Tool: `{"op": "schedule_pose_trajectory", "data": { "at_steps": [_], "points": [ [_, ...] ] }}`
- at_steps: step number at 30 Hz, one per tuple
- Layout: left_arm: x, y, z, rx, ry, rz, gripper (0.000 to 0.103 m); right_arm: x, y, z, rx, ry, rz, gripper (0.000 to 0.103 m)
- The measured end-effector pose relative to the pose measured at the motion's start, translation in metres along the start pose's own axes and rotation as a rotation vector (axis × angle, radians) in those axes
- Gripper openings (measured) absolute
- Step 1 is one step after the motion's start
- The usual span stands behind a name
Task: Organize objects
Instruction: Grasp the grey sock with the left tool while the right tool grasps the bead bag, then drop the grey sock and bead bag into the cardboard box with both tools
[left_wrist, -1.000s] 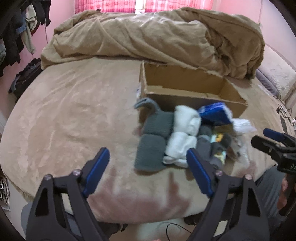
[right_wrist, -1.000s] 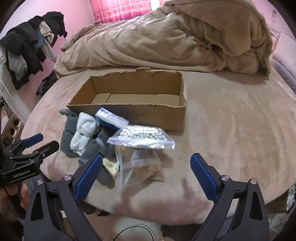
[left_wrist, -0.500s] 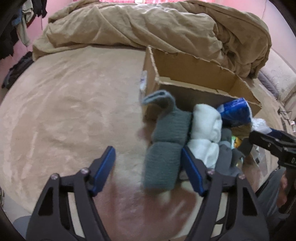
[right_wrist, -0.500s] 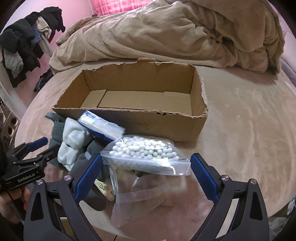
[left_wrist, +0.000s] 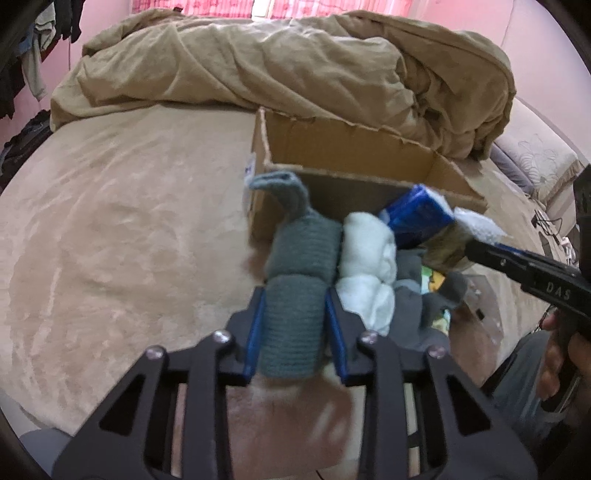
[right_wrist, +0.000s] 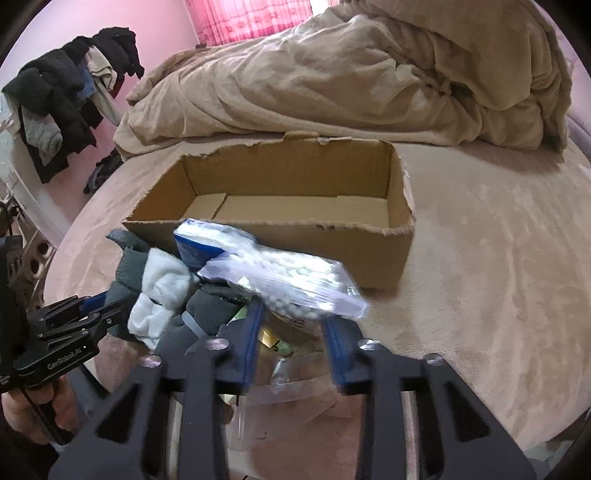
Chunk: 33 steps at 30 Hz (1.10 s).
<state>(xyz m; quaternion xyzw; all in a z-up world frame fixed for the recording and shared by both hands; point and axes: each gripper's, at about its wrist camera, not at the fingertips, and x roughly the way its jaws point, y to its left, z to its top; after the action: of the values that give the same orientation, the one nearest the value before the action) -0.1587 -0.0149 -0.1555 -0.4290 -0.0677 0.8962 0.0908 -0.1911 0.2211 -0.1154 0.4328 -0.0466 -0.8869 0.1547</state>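
Between my left gripper's (left_wrist: 293, 328) pads, which have just been closing, sits the grey sock roll (left_wrist: 295, 295), pinched; my right gripper (right_wrist: 291, 332) clamps the bead bag (right_wrist: 291, 277). Both may snag neighbouring white socks (left_wrist: 365, 266) or slip before reaching the empty cardboard box (right_wrist: 400, 254) beyond.

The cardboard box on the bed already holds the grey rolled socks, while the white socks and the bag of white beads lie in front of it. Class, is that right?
Not quite. The cardboard box is empty, as the right wrist view shows. The grey rolled socks lie in front of it too, beside the white socks, clamped in the left gripper. The bag of white beads is indeed in front.
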Motion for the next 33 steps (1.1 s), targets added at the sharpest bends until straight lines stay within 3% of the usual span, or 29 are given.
{"op": "schedule_pose_trajectory", "data": {
  "at_steps": [15,19,27,33],
  "points": [
    [-0.071,-0.008,0.015,-0.034,-0.104,0.012,0.03,-0.059,0.006,0.006,-0.022,-0.111,-0.013,0.031],
    [-0.097,-0.012,0.023,-0.069,-0.123,-0.049,0.03,-0.084,0.009,0.007,-0.022,-0.142,-0.011,0.031],
    [-0.145,-0.034,0.052,-0.056,-0.197,-0.077,0.03,-0.138,0.013,0.016,-0.023,-0.231,0.0,0.031],
    [-0.158,-0.052,0.077,-0.037,-0.249,-0.094,0.03,-0.163,0.008,0.034,-0.017,-0.292,0.014,0.031]
  ]
}}
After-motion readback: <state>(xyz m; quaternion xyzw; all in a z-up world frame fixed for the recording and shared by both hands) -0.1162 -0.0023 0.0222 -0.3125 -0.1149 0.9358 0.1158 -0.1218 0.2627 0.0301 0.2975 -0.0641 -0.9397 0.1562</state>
